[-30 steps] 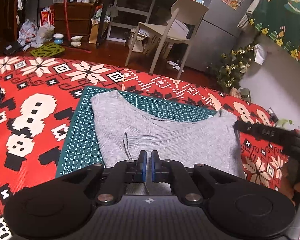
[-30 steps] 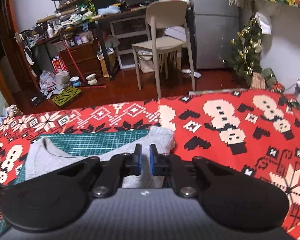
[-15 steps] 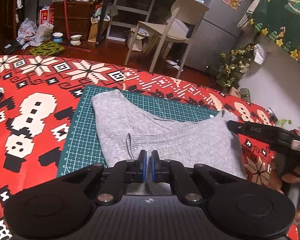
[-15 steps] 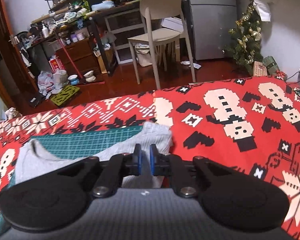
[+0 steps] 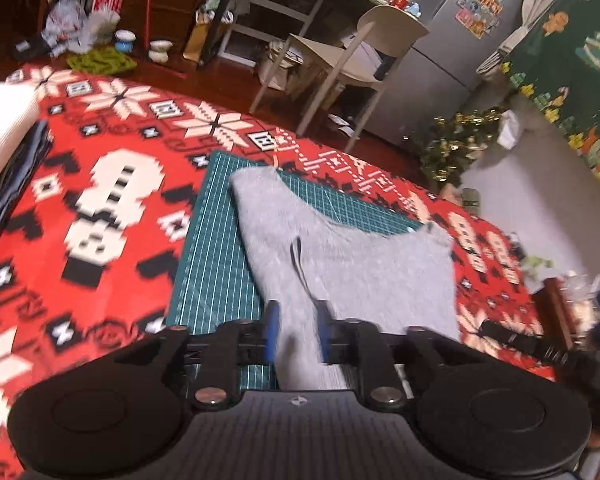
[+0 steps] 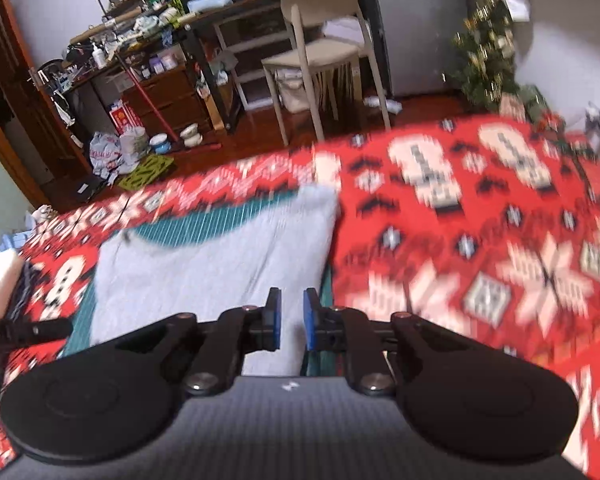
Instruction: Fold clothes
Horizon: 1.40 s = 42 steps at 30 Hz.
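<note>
Both the left gripper (image 5: 297, 332) and right gripper (image 6: 290, 319) are opening, jaws slightly spread, grey garment (image 5: 352, 264) lying loose between the pads.

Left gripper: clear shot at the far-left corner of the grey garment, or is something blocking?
Probably yes. The left gripper hangs over the near edge of the grey garment, jaws opening with cloth between the fingers. The far-left corner lies flat on the green cutting mat, nothing on it or in between.

Left gripper (image 5: 296, 332): black linkage arms, blue pads — silver screws at the pivots.
Right gripper (image 6: 290, 320): same black build, round side discs, ribbed grey housing.
</note>
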Tool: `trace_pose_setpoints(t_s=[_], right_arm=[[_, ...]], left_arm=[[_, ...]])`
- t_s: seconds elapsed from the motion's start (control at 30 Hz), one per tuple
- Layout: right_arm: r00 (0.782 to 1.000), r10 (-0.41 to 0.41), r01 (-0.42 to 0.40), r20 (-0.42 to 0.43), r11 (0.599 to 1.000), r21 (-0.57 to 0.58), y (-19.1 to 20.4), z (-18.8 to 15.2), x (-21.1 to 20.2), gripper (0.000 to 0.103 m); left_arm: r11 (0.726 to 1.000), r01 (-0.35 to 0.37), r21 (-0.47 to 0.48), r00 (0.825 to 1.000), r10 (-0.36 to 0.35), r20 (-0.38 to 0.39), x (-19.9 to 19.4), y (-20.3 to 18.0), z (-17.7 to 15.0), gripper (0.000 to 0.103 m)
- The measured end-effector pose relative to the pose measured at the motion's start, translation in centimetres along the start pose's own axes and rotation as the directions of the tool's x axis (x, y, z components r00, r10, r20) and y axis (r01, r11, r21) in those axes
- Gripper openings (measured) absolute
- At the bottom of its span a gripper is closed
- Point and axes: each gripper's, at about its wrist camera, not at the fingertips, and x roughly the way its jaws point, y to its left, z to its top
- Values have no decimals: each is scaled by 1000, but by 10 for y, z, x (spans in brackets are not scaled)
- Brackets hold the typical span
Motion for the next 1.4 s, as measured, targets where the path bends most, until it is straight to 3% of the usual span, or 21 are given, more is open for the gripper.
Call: trace_pose_setpoints(t_s=[0.27, 0.37, 0.43, 0.63, 0.8, 0.9, 0.93, 0.97, 1.03, 1.2, 1.4], right_arm=[[997, 76, -74, -28, 995, 63, -6, -48, -34, 17], [994, 102, -99, -32, 991, 85, -7, -49, -34, 19], [993, 114, -110, -33, 988, 107, -9, -48, -30, 23], [990, 120, -106, -69, 978, 178, -21, -50, -9, 26], [989, 114, -97, -89, 980, 173, -20, -50, 0, 26], [992, 80, -69, -97, 992, 110, -9, -50, 1, 25], [993, 62, -54, -98, 995, 87, -5, -51, 1, 21], [994, 48, -41, -99, 997, 69, -3, -51, 0, 16], [995, 29, -25, -99, 999, 48, 1, -53, 0, 9], [995, 18, -14, -96, 999, 38, 5, -55, -7, 7], [992, 17, -11, -125, 999, 42, 3, -58, -25, 6]], left_arm=[[997, 76, -22, 995, -77, -67, -26, 6, -40, 30], [995, 92, -26, 992, -94, -87, -19, 3, -44, 31], [993, 106, -59, 990, -111, -92, -13, 5, -45, 38], [990, 79, -117, 988, -93, -121, 6, 11, -43, 39], [995, 50, -84, 988, -62, -140, 13, 7, -46, 35], [999, 27, -34, 990, -32, -140, 14, 0, -48, 32], [999, 17, -28, 989, -21, -148, 16, -1, -49, 26], [1000, 7, -23, 988, -10, -156, 18, -2, -50, 5], [1000, -13, 4, 990, 13, -140, 19, -7, -54, 5], [988, -68, 137, 992, 82, -98, 11, -28, -60, 5], [992, -79, 97, 990, 89, -108, -10, -24, -66, 5]])
